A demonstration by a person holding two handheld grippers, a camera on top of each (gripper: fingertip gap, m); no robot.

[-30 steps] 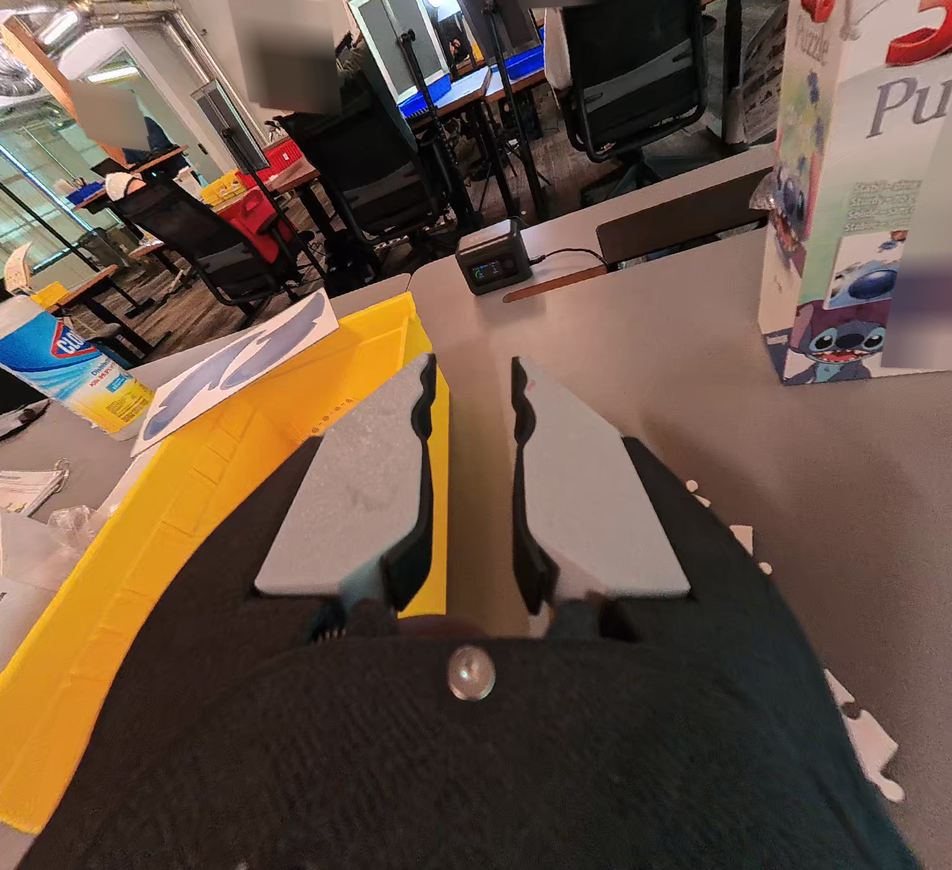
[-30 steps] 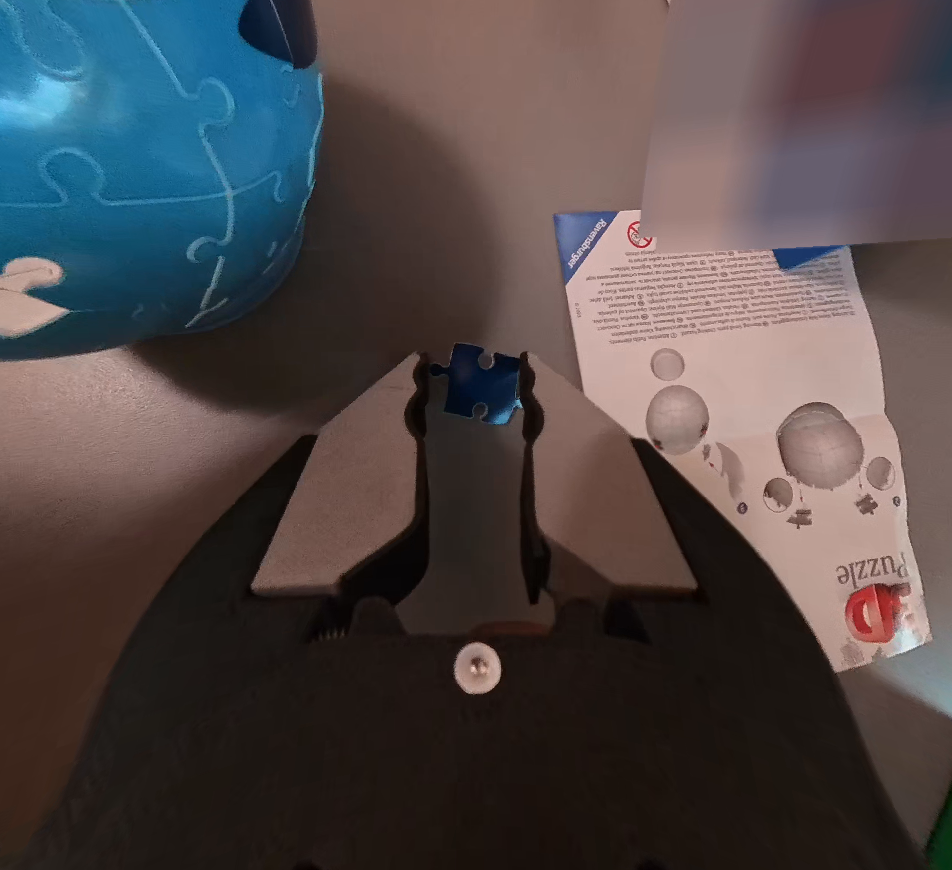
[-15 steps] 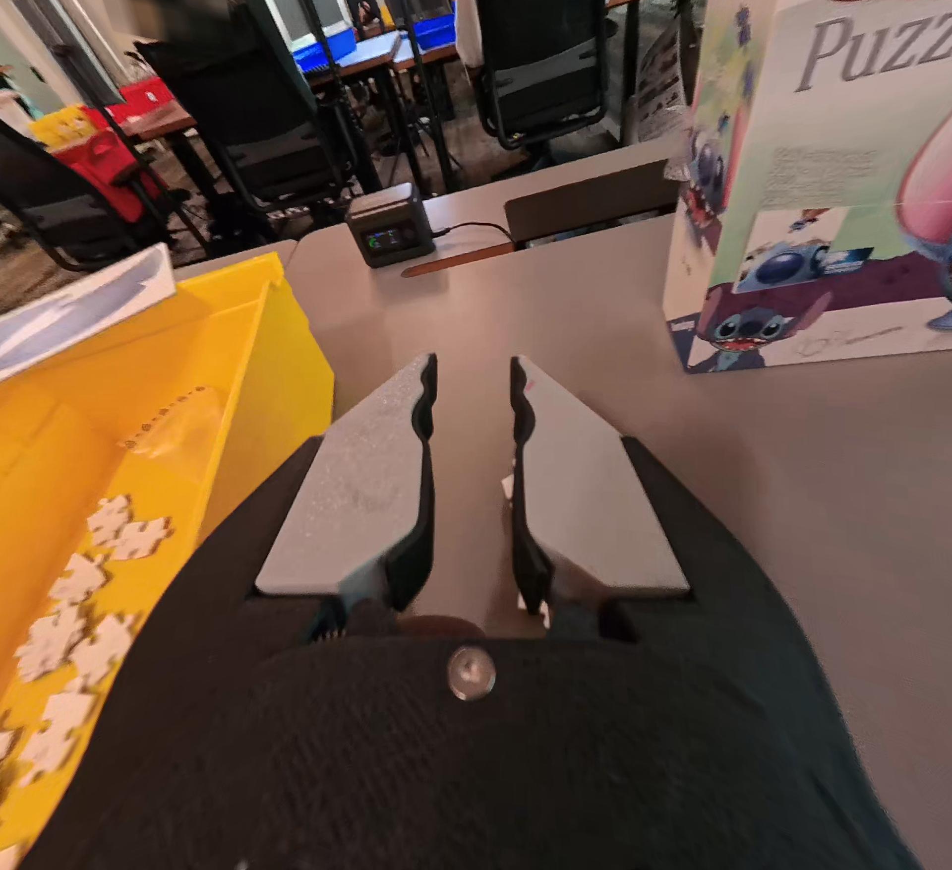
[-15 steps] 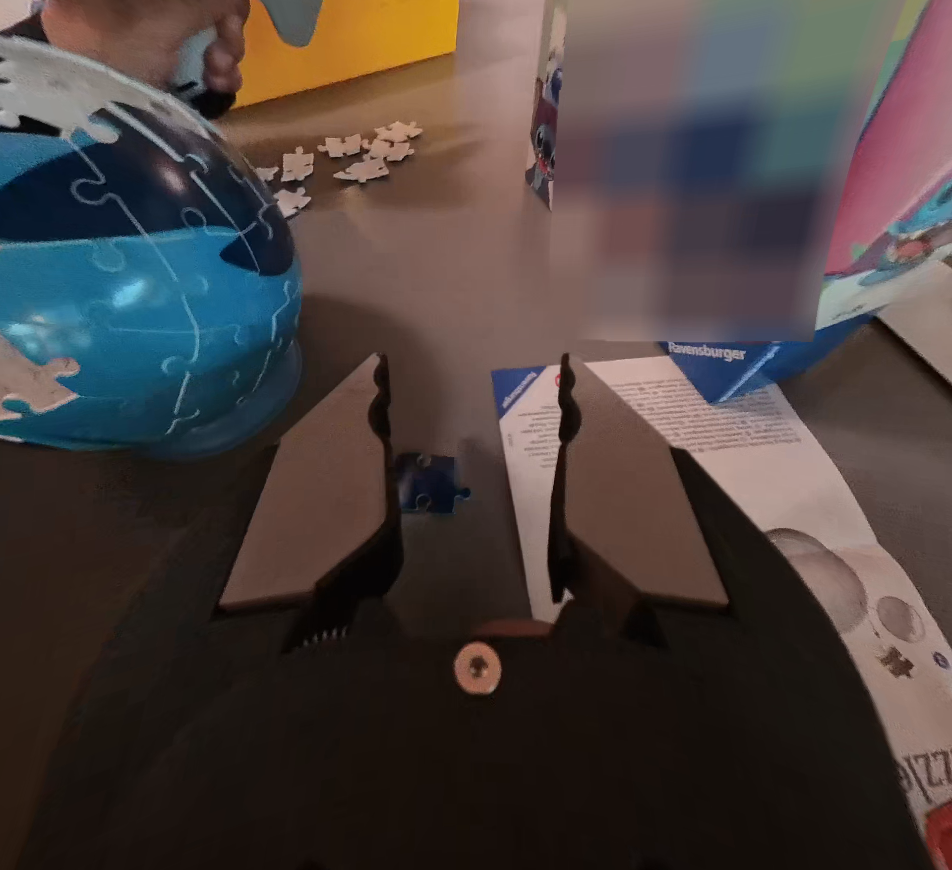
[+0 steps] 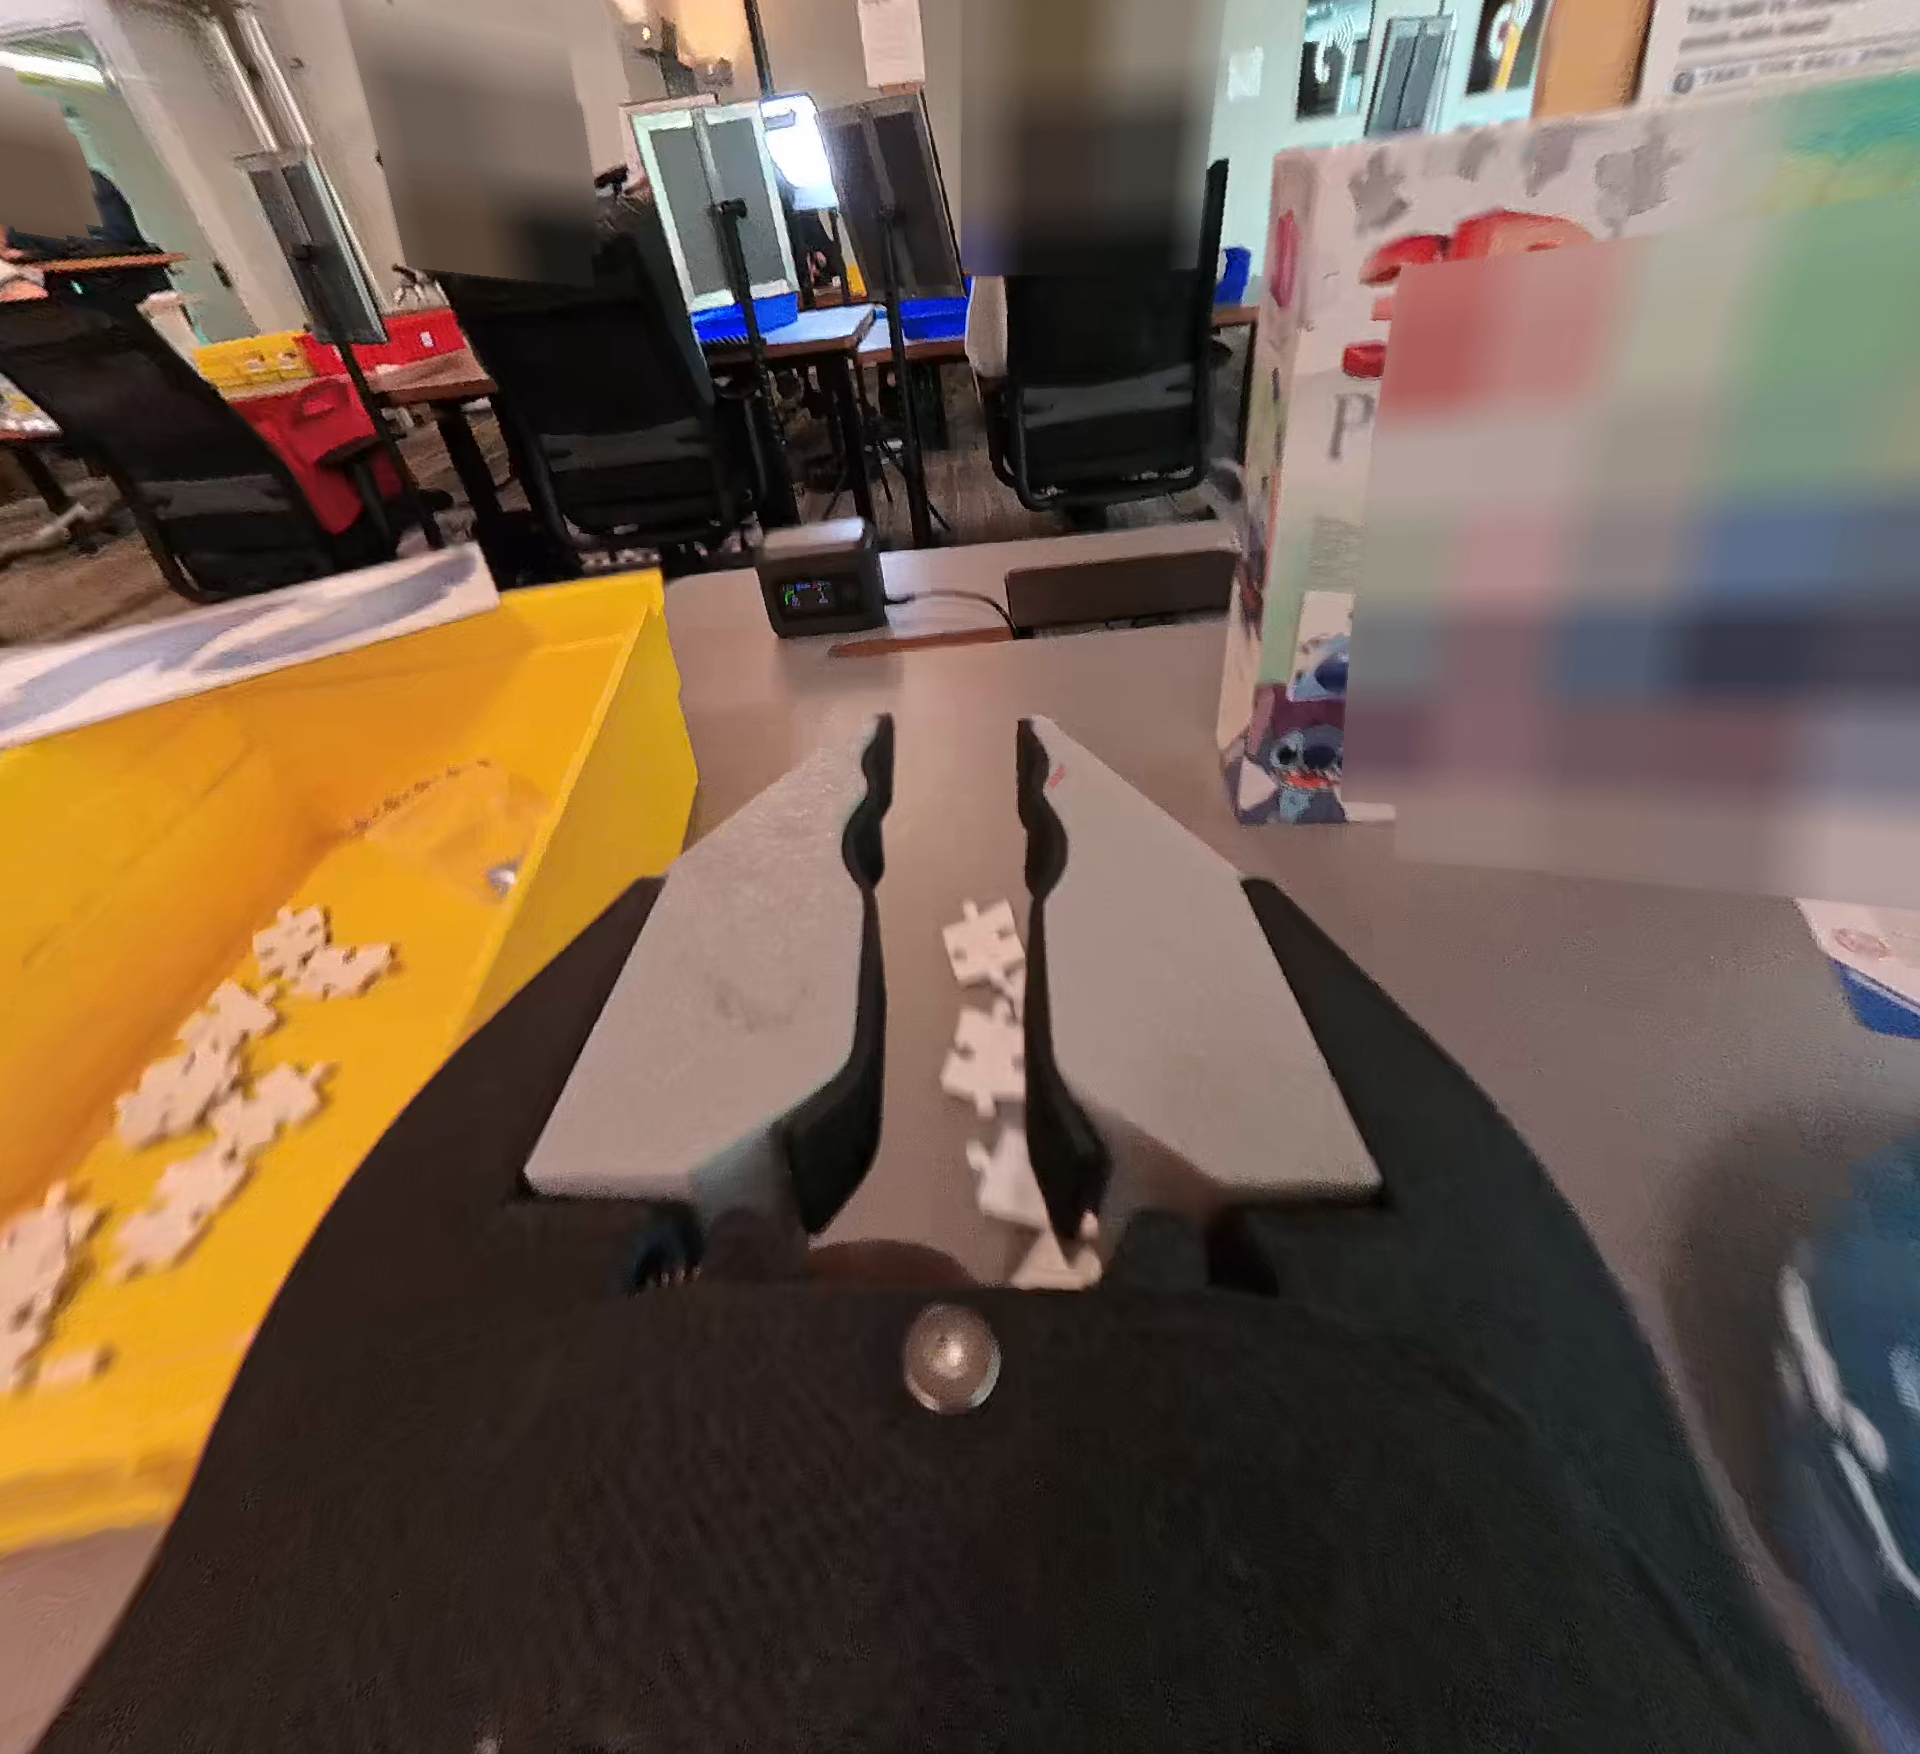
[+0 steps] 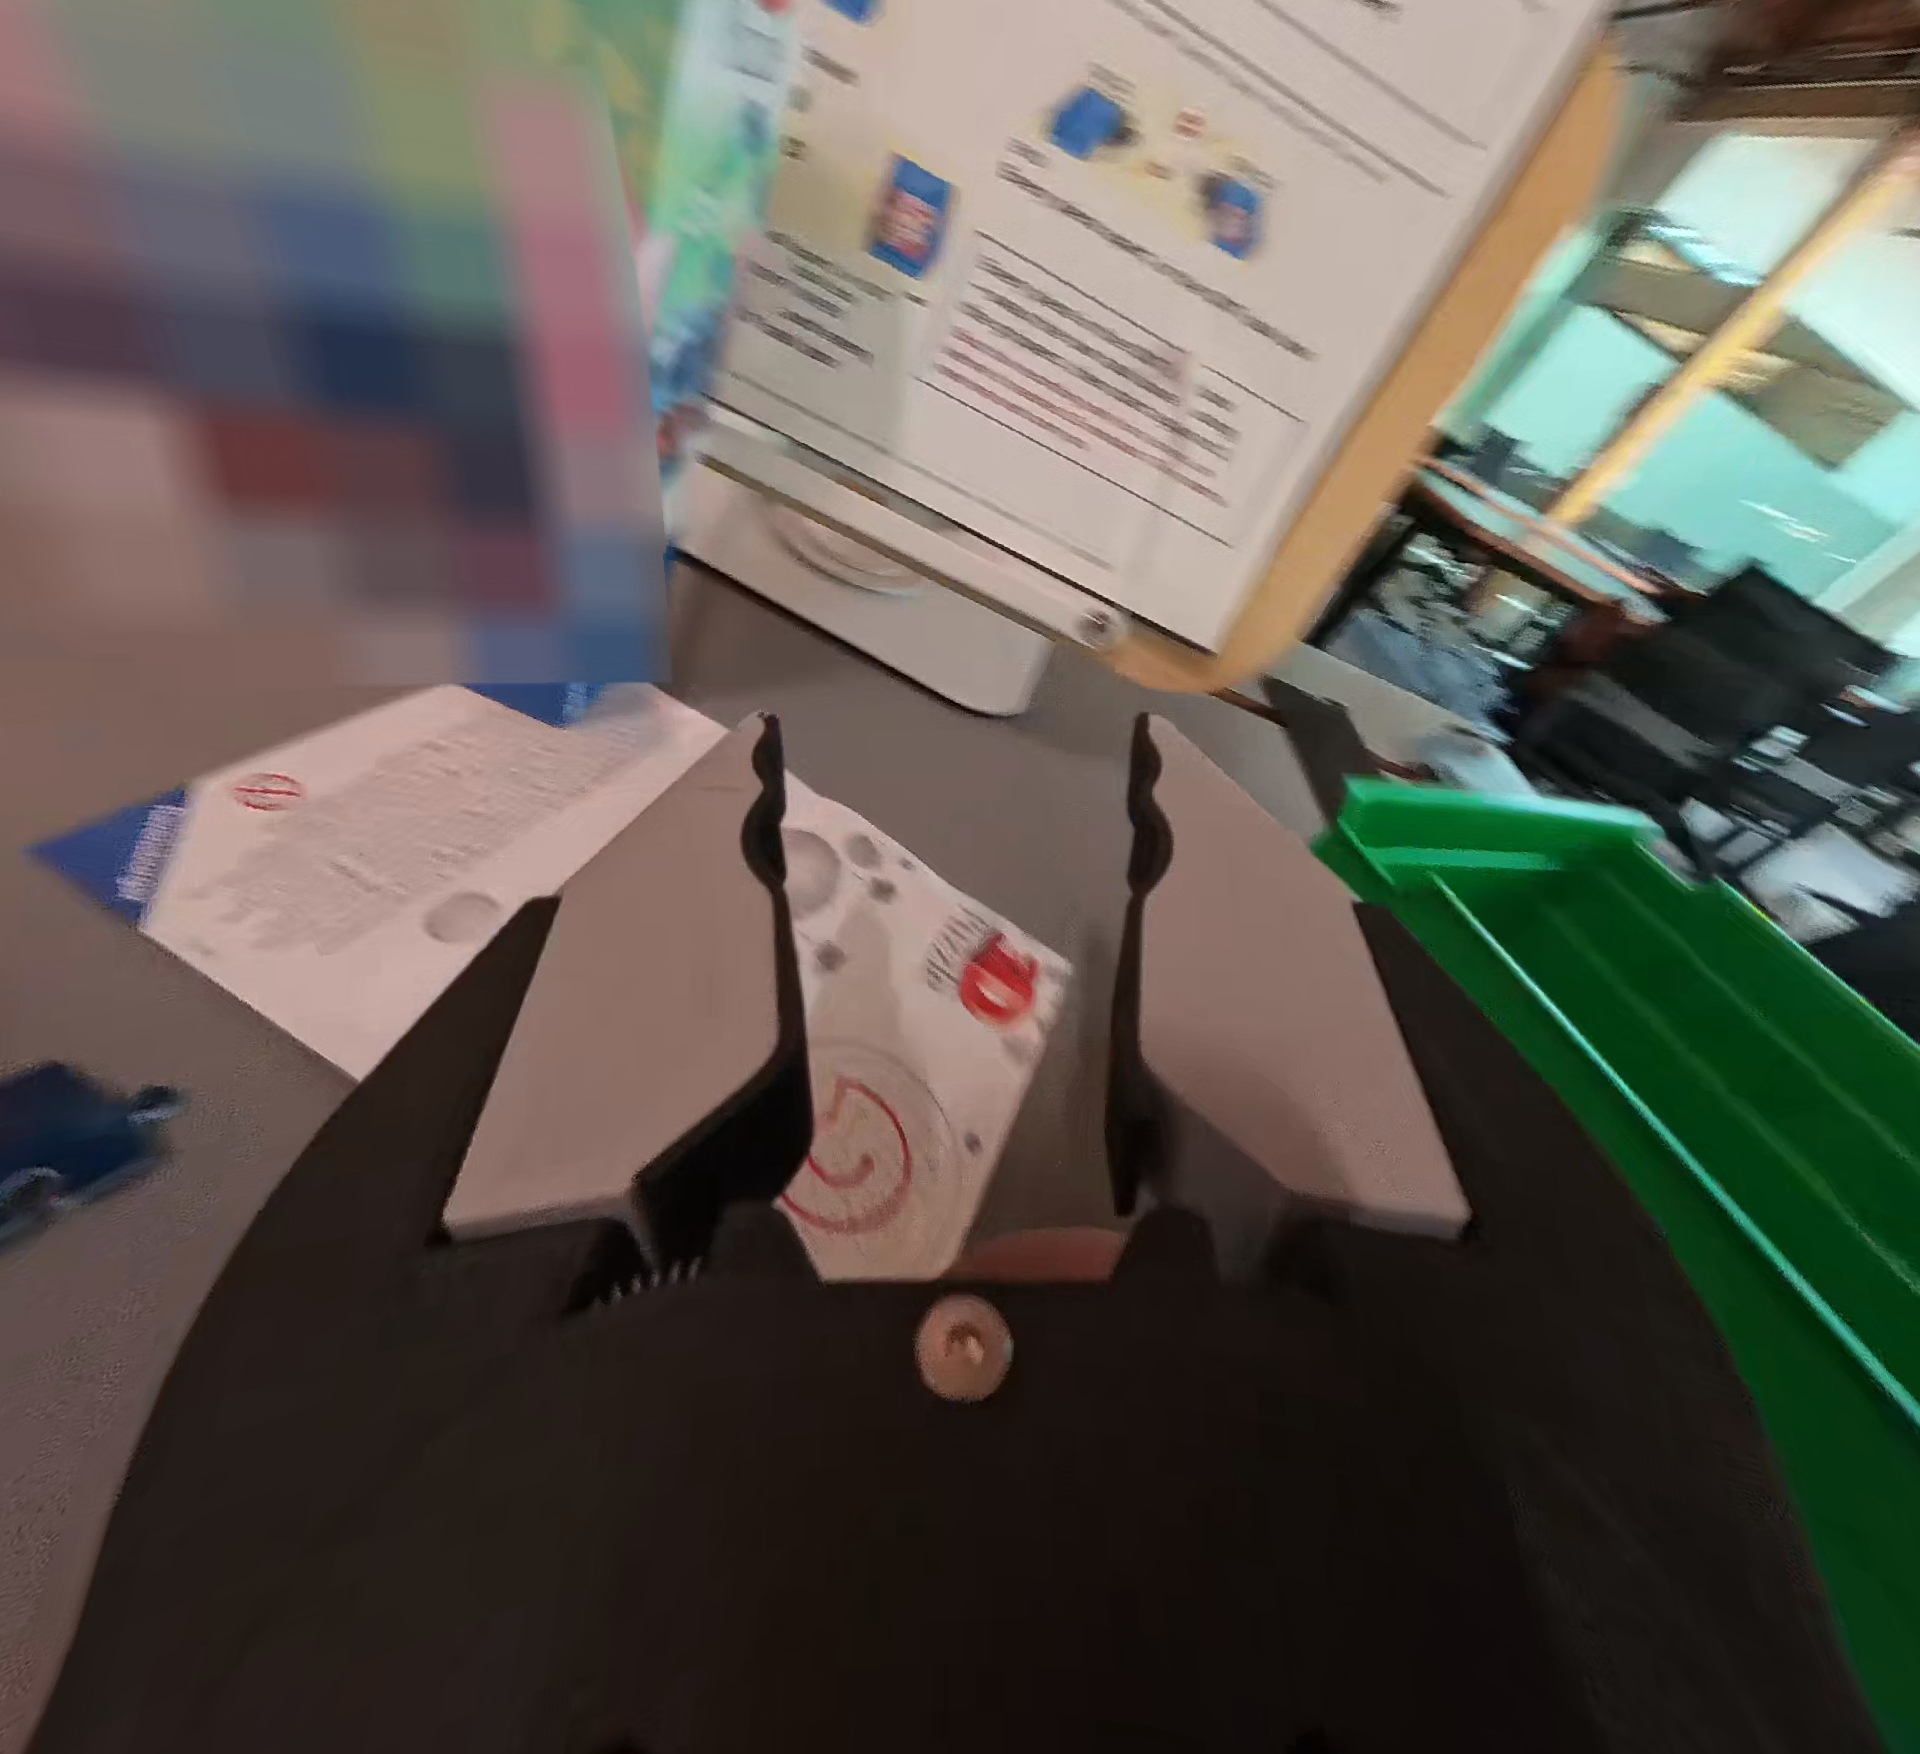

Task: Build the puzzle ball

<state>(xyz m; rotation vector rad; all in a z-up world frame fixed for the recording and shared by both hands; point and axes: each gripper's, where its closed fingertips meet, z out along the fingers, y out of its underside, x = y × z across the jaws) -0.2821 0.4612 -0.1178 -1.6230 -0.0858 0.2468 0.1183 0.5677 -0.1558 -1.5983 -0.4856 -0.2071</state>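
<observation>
Grey work table in an open office; black chairs and further desks at the far side.

Left wrist view, left to right:
- Yellow bin, far left, holding loose white puzzle pieces face down.
- Small black power unit with a lit display, at the table's far edge.
- Left gripper, above the table, jaws a narrow gap apart, nothing between them.
- Row of white puzzle pieces on the table, seen through that gap, beneath the gripper.
- Puzzle box, upright, right of the gripper, largely under a mosaic patch.
- Puzzle ball, blue, partly built, near right corner, cut off by the frame.

Right wrist view (motion-blurred), left to right:
- Dark blue puzzle piece, loose on the table, near left.
- Instruction leaflet, lying flat, running under the gripper.
- Right gripper, jaws wide apart, empty.
- Printed sheet, upright on a stand, far centre.
- Green bin, right.
</observation>
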